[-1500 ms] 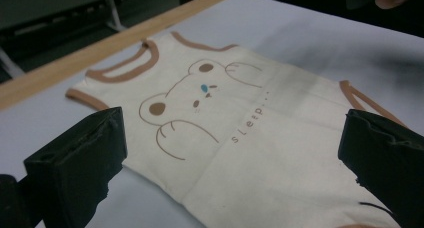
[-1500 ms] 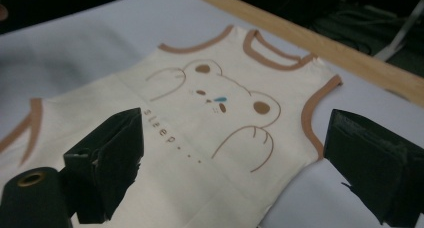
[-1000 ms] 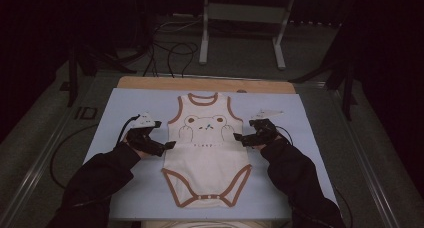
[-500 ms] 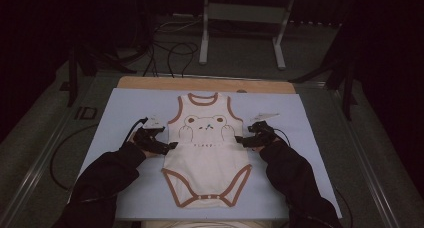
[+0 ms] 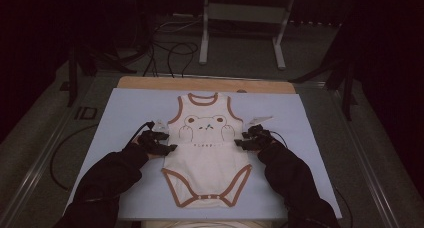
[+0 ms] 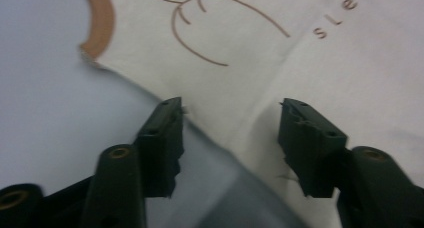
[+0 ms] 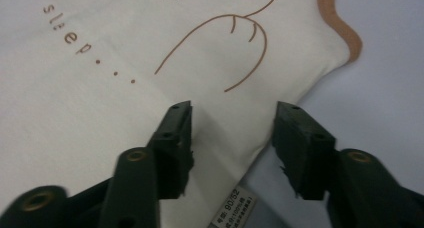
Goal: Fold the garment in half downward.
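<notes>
A white bodysuit (image 5: 207, 148) with brown trim lies flat, front up, at the middle of a pale blue mat (image 5: 125, 113), neck toward the far edge and snap crotch toward the person. The left gripper (image 5: 169, 148) sits at the garment's left side seam, below the armhole; the right gripper (image 5: 239, 143) sits at the matching point on the right seam. Both are spread and hold nothing.

In the left gripper view, the side edge runs diagonally between the jaws: one jaw lies over the mat, the other over cloth. In the right gripper view, the seam likewise passes between the jaws, with a size tag (image 7: 232, 210) just beside the near jaw.

The step in hand appears to be a two-sided pinch of the side seams, probably to fold or lift the garment. To do it well, each lower jaw should slide under the edge so that both layers are caught, not the top one alone. The two grips should sit level with each other so the cloth rises evenly. Closing too shallowly risks the seam slipping out.
</notes>
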`<action>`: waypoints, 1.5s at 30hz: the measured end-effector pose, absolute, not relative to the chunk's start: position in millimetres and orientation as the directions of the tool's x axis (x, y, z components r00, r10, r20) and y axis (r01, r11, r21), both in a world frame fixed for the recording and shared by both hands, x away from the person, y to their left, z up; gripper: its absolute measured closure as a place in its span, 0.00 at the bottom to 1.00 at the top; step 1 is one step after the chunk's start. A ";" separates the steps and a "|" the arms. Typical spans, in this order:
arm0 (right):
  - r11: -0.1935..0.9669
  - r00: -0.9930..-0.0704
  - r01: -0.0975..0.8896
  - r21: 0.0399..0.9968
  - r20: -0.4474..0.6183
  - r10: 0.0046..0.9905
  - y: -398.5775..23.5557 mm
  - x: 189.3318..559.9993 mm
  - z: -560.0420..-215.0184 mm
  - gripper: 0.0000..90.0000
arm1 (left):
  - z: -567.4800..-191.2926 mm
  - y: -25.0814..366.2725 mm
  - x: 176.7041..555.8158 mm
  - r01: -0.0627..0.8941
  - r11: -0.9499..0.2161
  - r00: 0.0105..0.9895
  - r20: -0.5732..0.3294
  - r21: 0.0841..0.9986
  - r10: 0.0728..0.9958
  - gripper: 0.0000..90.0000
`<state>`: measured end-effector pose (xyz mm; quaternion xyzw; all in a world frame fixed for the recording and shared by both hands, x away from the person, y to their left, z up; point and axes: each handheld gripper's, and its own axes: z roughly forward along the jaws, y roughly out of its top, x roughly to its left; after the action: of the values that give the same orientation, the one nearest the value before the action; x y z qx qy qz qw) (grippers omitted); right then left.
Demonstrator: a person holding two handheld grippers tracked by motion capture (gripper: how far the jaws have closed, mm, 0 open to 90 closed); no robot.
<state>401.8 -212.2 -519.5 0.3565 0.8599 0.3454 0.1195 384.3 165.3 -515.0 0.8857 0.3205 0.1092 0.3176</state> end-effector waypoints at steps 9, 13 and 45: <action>0.550 -0.742 0.517 0.656 0.023 0.670 -206.6 398.7 -516.5 0.88 | -511.0 156.8 386.2 0.499 -0.629 0.797 -0.031 0.596 0.603 0.69; 0.565 -0.750 0.511 0.648 0.014 0.661 -204.1 397.7 -515.4 0.97 | -510.7 157.9 387.4 0.507 -0.621 0.800 -0.057 0.598 0.598 0.80; 0.479 -0.731 0.480 0.735 0.033 0.682 -215.0 385.7 -479.8 0.99 | -481.7 165.9 382.2 0.456 -0.604 0.803 -0.008 0.654 0.596 1.00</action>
<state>385.7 -215.0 -479.8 0.3417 0.8497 0.3789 0.1331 382.2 165.9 -481.7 0.8894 0.2957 0.1059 0.3322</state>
